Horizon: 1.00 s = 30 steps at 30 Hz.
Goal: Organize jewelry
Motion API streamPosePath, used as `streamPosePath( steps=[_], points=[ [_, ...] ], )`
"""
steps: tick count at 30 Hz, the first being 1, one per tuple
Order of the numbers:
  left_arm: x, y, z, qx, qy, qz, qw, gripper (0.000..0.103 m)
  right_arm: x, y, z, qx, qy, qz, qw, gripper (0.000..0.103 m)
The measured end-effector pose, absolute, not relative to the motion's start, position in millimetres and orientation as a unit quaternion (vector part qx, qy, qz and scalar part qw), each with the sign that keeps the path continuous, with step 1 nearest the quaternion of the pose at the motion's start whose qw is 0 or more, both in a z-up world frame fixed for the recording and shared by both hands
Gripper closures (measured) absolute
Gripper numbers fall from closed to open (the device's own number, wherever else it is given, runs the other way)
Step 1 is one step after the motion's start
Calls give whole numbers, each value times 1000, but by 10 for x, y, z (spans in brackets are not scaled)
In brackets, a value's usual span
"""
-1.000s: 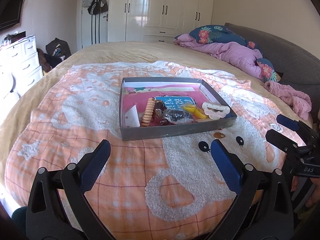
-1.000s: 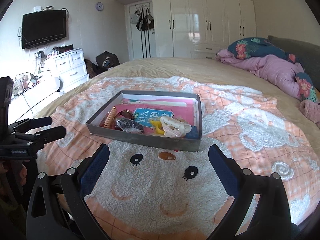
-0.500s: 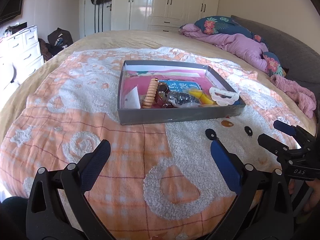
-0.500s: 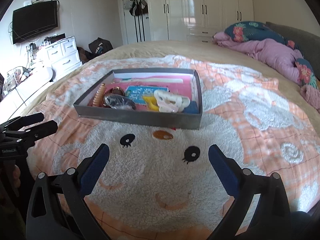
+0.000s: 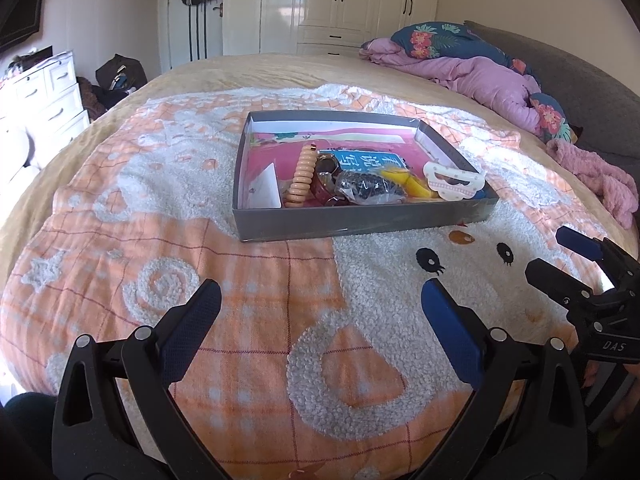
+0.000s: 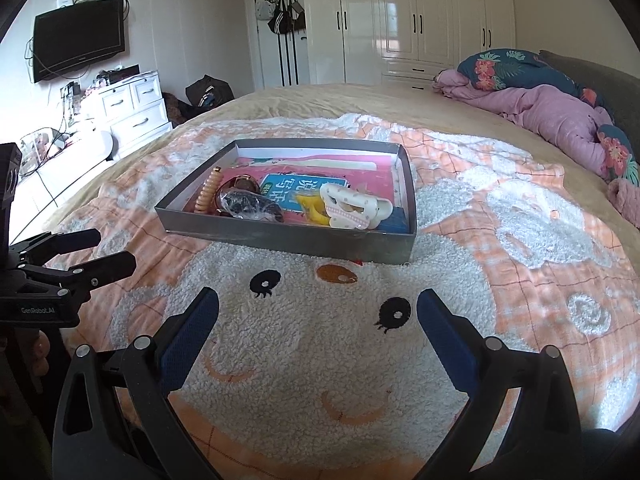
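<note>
Jewelry box (image 5: 360, 216) on blanket, white card (image 5: 264, 188) seen only from left wrist, both jaws spread, empty

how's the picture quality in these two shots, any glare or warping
Left wrist view: sharp, heavy fisheye bending of the bed, sunlight washing out the far left edge. Right wrist view: sharp too, glare on the wardrobe doors, tray evenly lit, dark corners.

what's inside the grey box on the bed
Inside the grey box: a beaded bracelet, a white hair clip, a dark bagged item, something yellow, over a blue booklet. Whatever lies beneath is hidden.
</note>
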State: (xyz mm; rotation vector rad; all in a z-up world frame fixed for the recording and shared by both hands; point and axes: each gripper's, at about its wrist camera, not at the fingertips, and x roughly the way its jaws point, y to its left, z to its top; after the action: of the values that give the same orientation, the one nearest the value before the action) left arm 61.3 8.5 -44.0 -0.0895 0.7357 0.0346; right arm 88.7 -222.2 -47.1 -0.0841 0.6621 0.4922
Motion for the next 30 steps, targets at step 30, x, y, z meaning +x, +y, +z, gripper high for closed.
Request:
streamPosePath(
  steps=[30],
  points=[
    [606,160,-442,-55,365,36,929,9,876,-2210,-488,-36,326,246,912,4]
  ],
)
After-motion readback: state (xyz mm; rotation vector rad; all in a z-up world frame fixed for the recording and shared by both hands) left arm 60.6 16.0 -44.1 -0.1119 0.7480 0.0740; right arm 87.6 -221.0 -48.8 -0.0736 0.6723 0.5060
